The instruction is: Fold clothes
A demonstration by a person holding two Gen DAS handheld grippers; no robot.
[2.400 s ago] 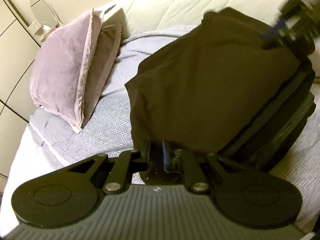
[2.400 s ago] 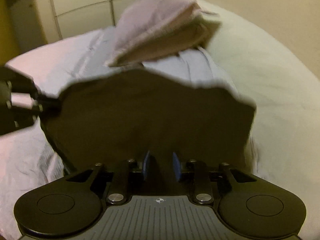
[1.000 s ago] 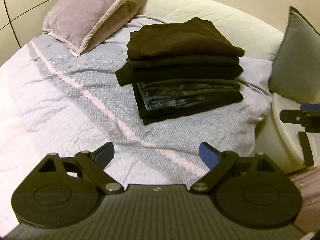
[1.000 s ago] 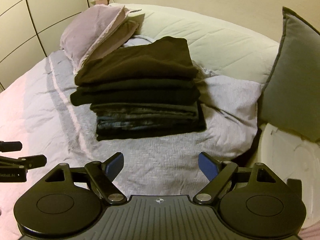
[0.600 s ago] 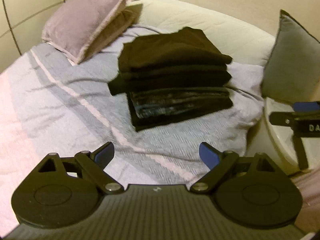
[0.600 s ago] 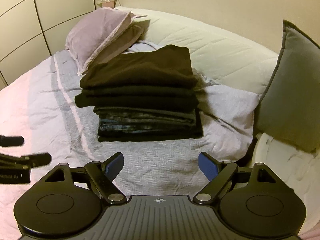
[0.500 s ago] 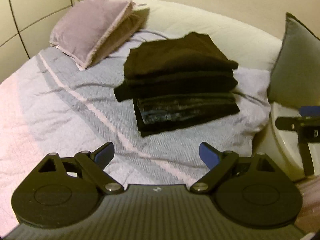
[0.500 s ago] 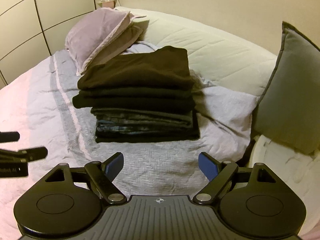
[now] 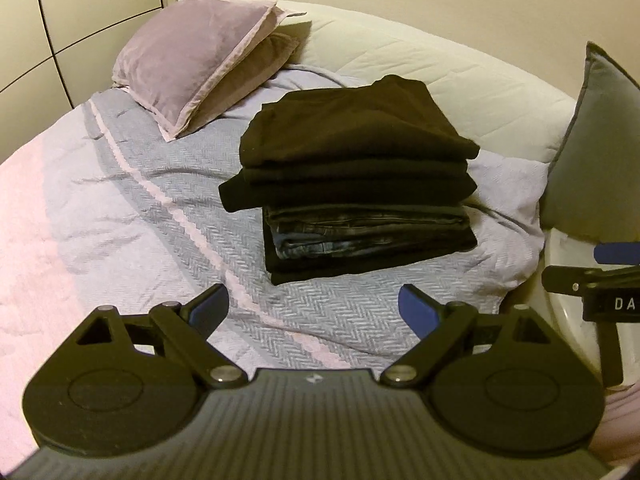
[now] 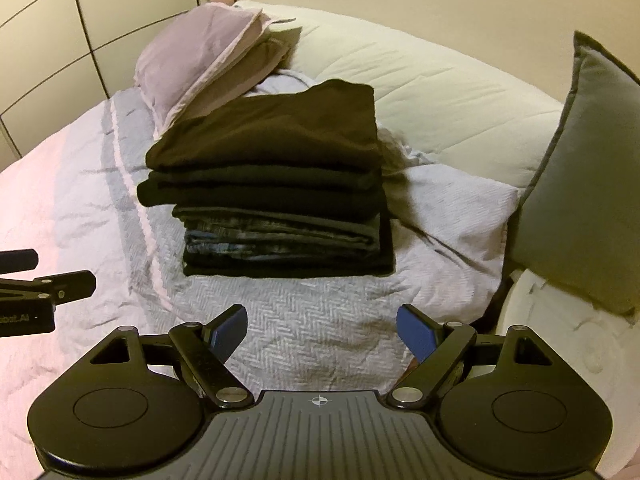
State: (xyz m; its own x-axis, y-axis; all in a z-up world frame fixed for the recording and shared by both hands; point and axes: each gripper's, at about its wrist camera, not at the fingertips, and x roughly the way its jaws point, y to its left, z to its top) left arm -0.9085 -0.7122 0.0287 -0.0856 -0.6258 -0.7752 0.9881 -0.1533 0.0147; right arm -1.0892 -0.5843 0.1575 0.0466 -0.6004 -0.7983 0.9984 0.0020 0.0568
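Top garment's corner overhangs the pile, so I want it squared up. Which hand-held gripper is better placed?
Probably left: the left hand-held gripper is open and faces the stack's overhanging corner; the right hand-held gripper sits farther right.

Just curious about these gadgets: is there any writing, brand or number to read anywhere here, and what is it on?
"DA", cut off by the picture edge: on the right gripper, seen from the left.
"obot.AI", start cut off, blurry: on the left gripper, seen from the right.
Clothes, pillows: no writing.
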